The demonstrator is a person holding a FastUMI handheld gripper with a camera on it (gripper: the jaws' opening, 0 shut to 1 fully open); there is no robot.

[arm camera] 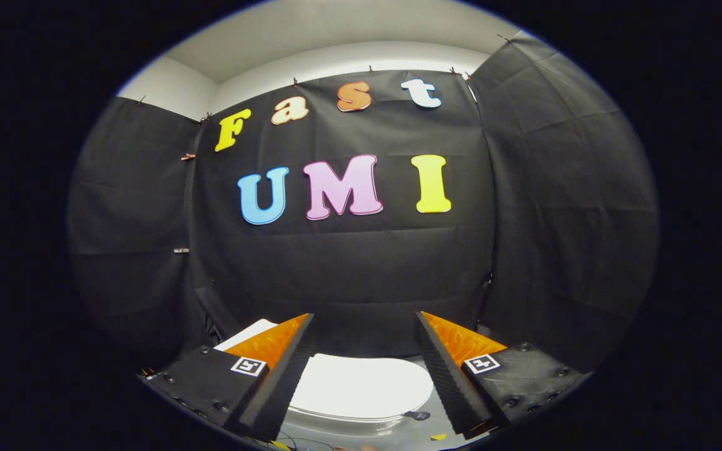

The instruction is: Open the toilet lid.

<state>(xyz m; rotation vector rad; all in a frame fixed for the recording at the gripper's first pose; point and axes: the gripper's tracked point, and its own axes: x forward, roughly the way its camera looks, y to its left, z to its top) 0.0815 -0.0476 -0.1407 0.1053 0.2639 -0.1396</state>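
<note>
A white toilet lid [361, 385] lies flat and closed, low down between and just beyond my two fingers. Under its near rim a pale bowl edge [342, 421] curves round. My gripper [364, 322] stands open, with a wide gap and nothing held; its fingertips sit well above the lid and do not touch it. The left finger [282, 376] hides the lid's left side, and the right finger [445, 369] covers its right side.
A white flat piece [247, 333] shows behind the left finger, perhaps the tank top. A small dark round object [419, 414] lies on the grey surface by the lid's right rim. Black cloth walls close the booth ahead and on both sides.
</note>
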